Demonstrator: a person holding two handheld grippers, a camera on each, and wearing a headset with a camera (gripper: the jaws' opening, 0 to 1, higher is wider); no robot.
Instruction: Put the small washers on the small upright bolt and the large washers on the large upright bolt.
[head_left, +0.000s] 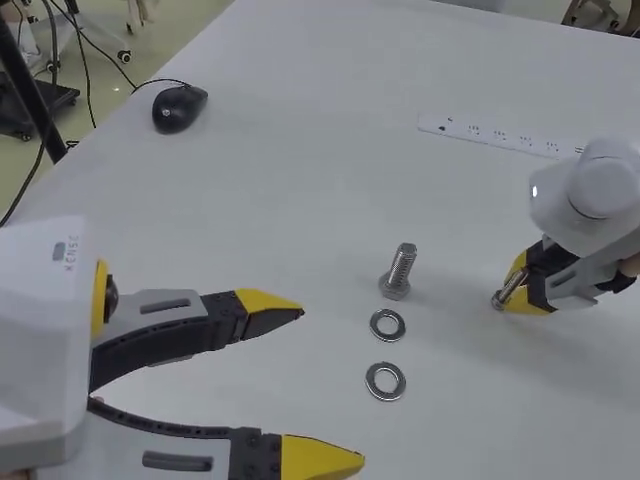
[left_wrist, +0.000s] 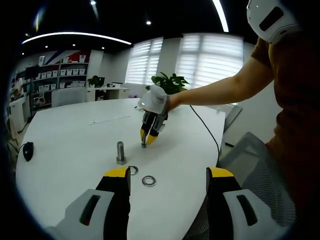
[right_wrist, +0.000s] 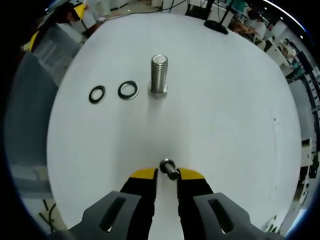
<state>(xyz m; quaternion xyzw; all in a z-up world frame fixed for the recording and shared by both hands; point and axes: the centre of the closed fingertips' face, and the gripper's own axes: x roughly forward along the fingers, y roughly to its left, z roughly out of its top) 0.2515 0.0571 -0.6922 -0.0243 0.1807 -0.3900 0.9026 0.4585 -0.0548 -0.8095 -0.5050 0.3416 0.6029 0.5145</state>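
Small bolt (right_wrist: 169, 168) between jaws of right hand-held gripper (right_wrist: 167, 175), left hand-held gripper (left_wrist: 170, 173) wide, mouse (head_left: 179, 106) and white strip (head_left: 500, 136) far off

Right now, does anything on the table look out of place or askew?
Only the small bolt: it leans, held in the right gripper, not standing free. The large bolt stands upright, and both washers lie flat beside it.
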